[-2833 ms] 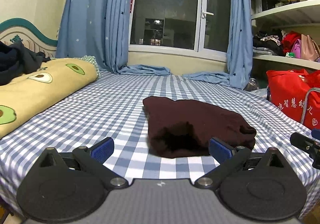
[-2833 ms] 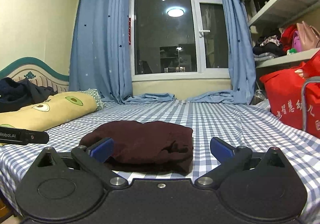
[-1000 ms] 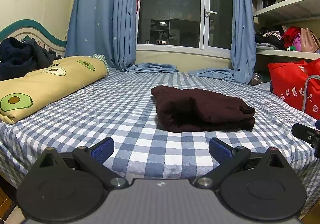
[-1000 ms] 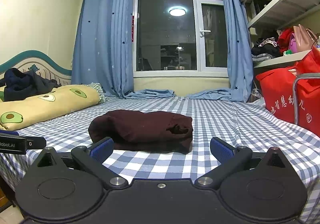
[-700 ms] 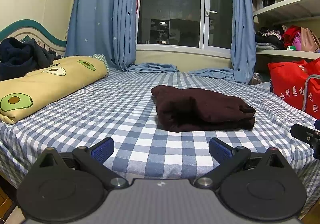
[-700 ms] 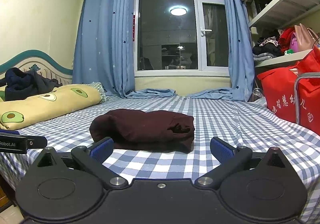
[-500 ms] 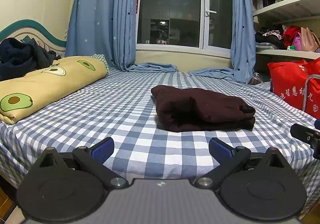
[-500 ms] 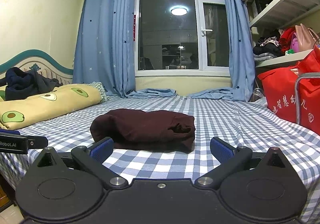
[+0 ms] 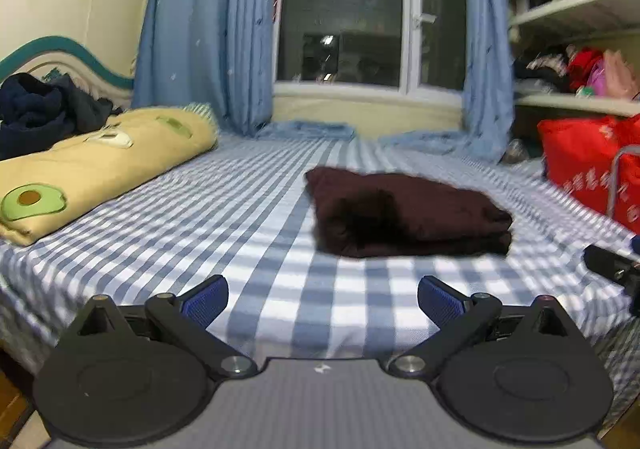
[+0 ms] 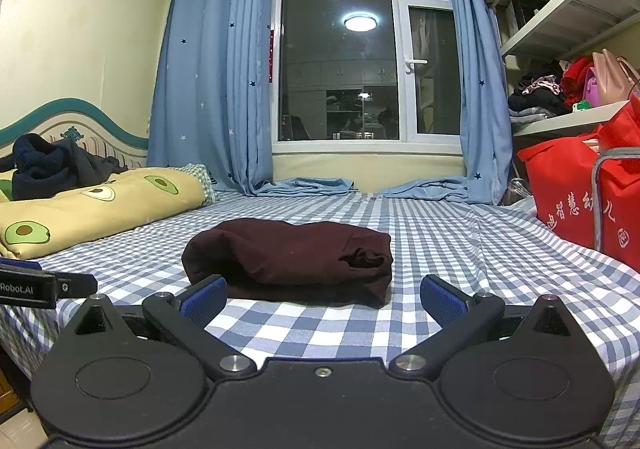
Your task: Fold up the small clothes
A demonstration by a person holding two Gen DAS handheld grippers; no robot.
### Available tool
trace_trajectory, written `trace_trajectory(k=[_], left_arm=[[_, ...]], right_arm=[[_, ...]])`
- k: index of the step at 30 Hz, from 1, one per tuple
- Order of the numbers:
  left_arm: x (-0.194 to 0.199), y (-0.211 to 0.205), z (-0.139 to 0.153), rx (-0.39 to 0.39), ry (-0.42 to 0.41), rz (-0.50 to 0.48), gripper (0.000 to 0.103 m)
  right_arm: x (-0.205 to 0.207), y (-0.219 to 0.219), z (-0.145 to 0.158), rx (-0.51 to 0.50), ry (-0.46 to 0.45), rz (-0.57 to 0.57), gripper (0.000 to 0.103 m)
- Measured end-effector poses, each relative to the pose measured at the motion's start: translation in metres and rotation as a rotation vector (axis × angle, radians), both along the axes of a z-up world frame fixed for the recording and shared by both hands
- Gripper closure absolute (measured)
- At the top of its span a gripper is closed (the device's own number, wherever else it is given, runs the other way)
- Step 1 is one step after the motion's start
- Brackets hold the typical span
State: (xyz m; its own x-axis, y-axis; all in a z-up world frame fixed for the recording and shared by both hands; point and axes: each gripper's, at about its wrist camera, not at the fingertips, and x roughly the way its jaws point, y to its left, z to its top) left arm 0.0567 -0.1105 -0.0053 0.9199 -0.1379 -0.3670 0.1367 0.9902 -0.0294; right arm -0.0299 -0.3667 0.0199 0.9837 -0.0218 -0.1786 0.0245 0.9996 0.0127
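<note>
Fig. — Folded garment on bed, both grippers released and clear of it.

Nearest, left gripper [image 9: 322,295]: blue pads spread wide, nothing btwn them, over the near edge of the checked bed sheet [image 9: 224,225]. Right gripper [image 10: 323,295]: likewise spread and empty; its left pad overlaps the garment's near edge in view, contact not clear. Dark maroon folded garment [image 10: 292,259] lies flat mid-bed, at 12 o'clock in right wrist view, approx. 1 o'clock in left wrist view (that view is blurred). Avocado-print quilt roll [image 10: 96,209] at 10 o'clock w/ dark clothes [image 10: 52,165] piled behind it. Red bag [image 10: 580,189] at 3 o'clock. Farthest — window [image 10: 368,53] btwn blue curtains [image 10: 216,81].
</note>
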Motion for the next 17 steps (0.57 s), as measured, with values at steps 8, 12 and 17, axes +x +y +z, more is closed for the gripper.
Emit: trace_trajectory(k=[8,12,17], left_arm=[[-0.0025,-0.0055,-0.0023,0.041,-0.005,0.051,0.001],[-0.0006,-0.0063,-0.0034,0.037,0.003,0.052,0.001],[0.0009,-0.0082,-0.0045,0.043,0.004,0.055,0.001]], right_arm=[[0.0017,0.0000,0.0005,-0.001,0.004,0.002,0.000],[0.0034,-0.0011,0.0000,0.002,0.006,0.006,0.000],[0.0075,-0.0046,-0.0035,0.004,0.013,0.010,0.000]])
